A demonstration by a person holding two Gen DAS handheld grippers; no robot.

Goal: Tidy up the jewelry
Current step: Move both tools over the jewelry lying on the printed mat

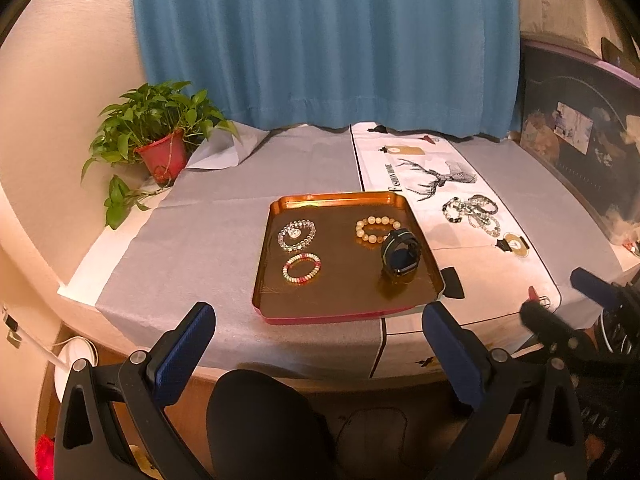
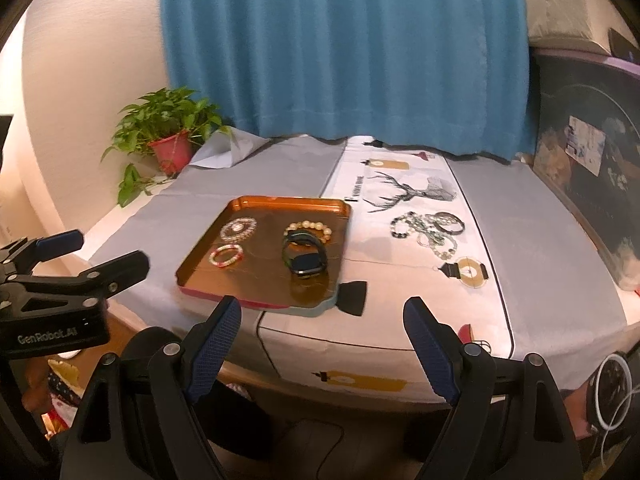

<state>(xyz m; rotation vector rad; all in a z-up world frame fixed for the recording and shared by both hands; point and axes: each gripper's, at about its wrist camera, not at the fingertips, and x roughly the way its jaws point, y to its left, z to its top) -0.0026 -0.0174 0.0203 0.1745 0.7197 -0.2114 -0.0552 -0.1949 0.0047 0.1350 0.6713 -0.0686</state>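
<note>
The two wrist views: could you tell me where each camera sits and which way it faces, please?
Left wrist: sits on the left gripper, at the table's near edge, facing the tray and curtain; own open fingers show, with the right gripper alongside.
Right wrist: sits on the right gripper, facing the same way; the left gripper shows.
Shared: tray, watch, loose bracelets, plant.

Potted plant (image 1: 158, 140) beside blue curtain (image 1: 324, 44).
</note>
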